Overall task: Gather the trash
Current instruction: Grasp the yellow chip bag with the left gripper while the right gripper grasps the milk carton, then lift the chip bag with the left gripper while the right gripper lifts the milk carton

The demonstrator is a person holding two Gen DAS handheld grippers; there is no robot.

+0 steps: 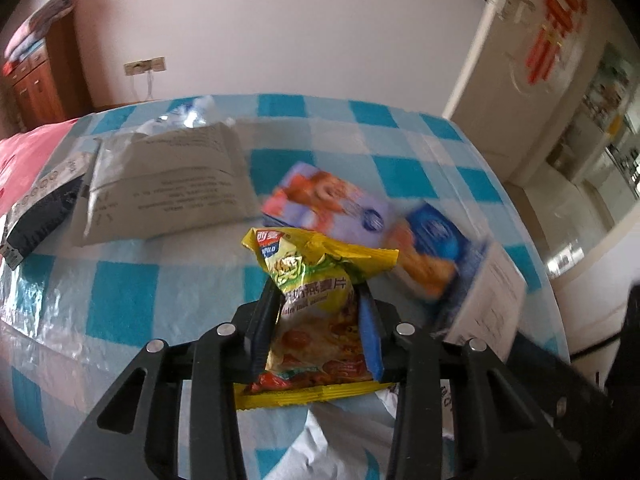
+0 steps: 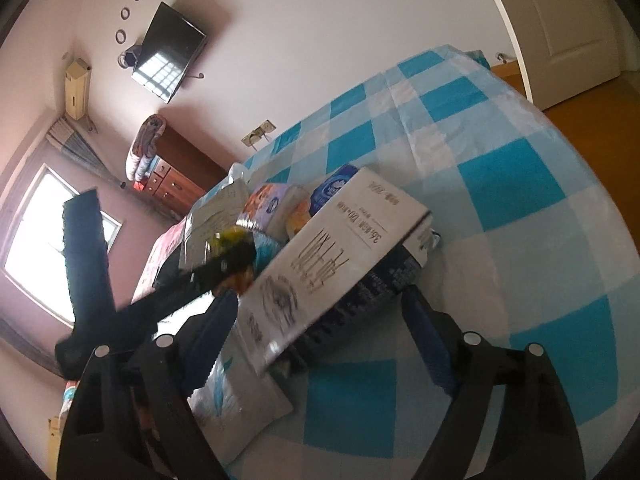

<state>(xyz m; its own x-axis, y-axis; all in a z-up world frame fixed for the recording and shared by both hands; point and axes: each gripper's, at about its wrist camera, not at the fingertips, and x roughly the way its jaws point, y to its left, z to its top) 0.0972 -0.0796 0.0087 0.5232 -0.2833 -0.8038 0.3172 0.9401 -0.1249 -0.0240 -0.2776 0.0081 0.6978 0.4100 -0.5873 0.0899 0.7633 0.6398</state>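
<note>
My left gripper (image 1: 318,292) is shut on a yellow snack packet (image 1: 316,308) and holds it above the blue checked tablecloth (image 1: 128,300). My right gripper (image 2: 320,304) is open with its fingers on either side of a white carton box (image 2: 332,256), which is tilted above the table; whether the pads touch it I cannot tell. The same box shows blurred at the right of the left wrist view (image 1: 488,300). The left gripper with the yellow packet (image 2: 234,246) crosses the right wrist view at the left.
A grey mailer bag (image 1: 164,184), a black pouch (image 1: 40,208), and two colourful food packets (image 1: 332,200) (image 1: 428,248) lie on the table. A silver pouch (image 2: 236,400) lies near the table's edge. A wooden dresser (image 2: 180,176) and a doorway stand beyond.
</note>
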